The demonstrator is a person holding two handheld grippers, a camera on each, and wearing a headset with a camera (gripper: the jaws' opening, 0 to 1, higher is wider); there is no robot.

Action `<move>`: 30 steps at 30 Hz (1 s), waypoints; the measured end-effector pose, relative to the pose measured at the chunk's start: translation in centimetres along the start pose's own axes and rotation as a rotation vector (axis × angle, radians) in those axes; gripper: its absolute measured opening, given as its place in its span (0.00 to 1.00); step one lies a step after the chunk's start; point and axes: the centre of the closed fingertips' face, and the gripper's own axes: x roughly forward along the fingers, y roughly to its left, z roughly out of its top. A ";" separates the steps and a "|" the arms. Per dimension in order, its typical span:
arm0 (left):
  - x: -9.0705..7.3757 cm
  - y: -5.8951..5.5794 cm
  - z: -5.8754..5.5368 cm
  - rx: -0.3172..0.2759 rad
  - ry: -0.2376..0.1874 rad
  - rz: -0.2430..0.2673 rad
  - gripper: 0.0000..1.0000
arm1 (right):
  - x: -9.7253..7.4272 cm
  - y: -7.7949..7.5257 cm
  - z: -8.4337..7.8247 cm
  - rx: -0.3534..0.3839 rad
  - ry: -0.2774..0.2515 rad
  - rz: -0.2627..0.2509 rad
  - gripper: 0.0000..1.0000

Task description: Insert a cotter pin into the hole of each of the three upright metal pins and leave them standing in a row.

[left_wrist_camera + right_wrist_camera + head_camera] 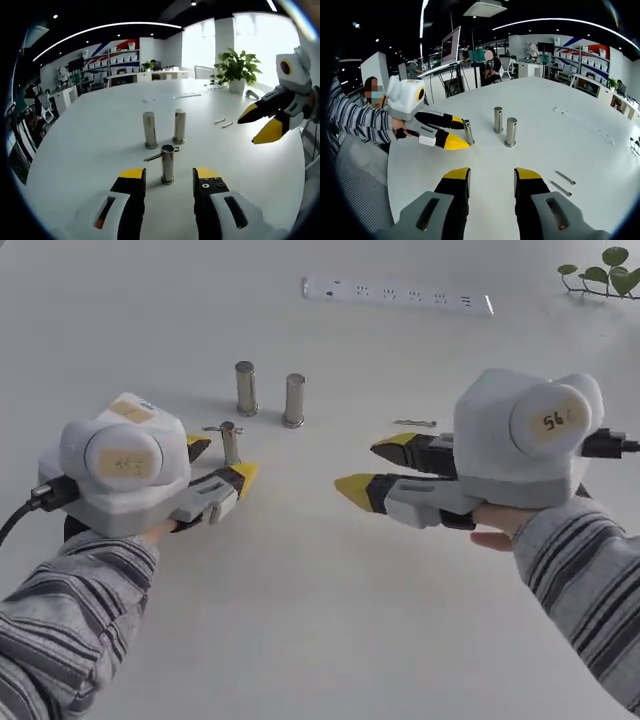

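Two loose cotter pins [565,177] lie flat well right of the front metal pin [230,442], long axes roughly toward it, nearest the right gripper [358,466], which is open and empty; left gripper [226,458], also open, brackets that pin without touching.

One metal pin [230,443] stands before two others [246,388]; cotter pins [219,121] lie further right

A white power strip [398,294] lies flat near the far edge of the pale workbench [300,640], and green leaves [603,268] show at its far right corner. In the left gripper view a potted plant [235,67] stands before bright windows (its pot looks pale), with stocked shelves [117,57] along the back wall. In the right gripper view a monitor [451,45] stands on a desk beyond the bench.
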 end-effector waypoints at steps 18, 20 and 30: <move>-4.7 -0.4 2.4 -0.025 -0.067 0.027 0.69 | 6.3 -2.5 4.5 0.053 -0.077 -0.030 0.34; -5.0 -0.5 2.3 -0.031 -0.065 0.027 0.72 | 7.1 -2.6 4.7 0.060 -0.076 -0.033 0.35; -6.0 -0.8 2.3 -0.055 -0.078 0.026 0.87 | 10.1 -4.2 4.7 0.139 -0.105 -0.041 0.25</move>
